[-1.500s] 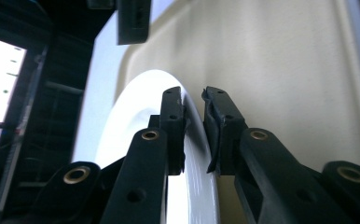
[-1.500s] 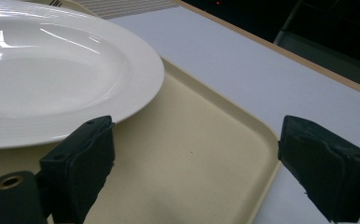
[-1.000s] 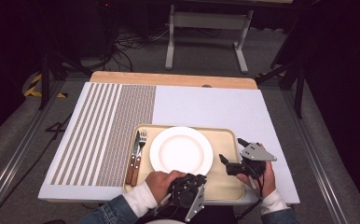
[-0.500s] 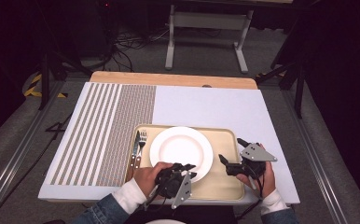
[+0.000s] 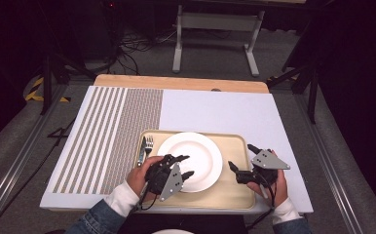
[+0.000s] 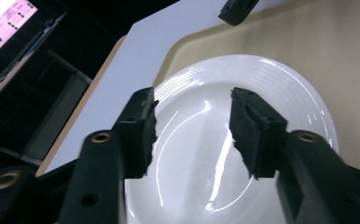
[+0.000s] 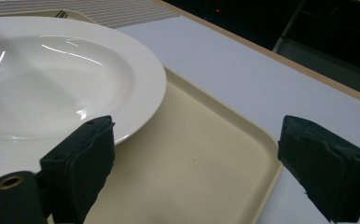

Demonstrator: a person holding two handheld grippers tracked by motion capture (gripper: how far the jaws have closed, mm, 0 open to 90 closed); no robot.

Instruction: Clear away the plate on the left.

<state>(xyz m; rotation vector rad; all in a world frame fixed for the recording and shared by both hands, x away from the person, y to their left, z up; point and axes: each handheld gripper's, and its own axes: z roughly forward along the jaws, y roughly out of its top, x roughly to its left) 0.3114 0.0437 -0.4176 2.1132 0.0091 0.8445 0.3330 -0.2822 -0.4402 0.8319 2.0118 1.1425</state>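
White and glossy, the round ceramic plate (image 5: 190, 161) lies in the middle of the beige plastic tray (image 5: 235, 195), low in the centre of the high view. Over its lower-left rim hovers the left gripper (image 5: 182, 166), jaws apart, and in the left gripper view the plate's bowl shows between them. At the lower right, the right gripper (image 5: 242, 157) hangs over the tray's right part, just beside the plate, jaws spread wide. A metal fork with a wooden handle (image 5: 147, 148) lies at the tray's left edge.
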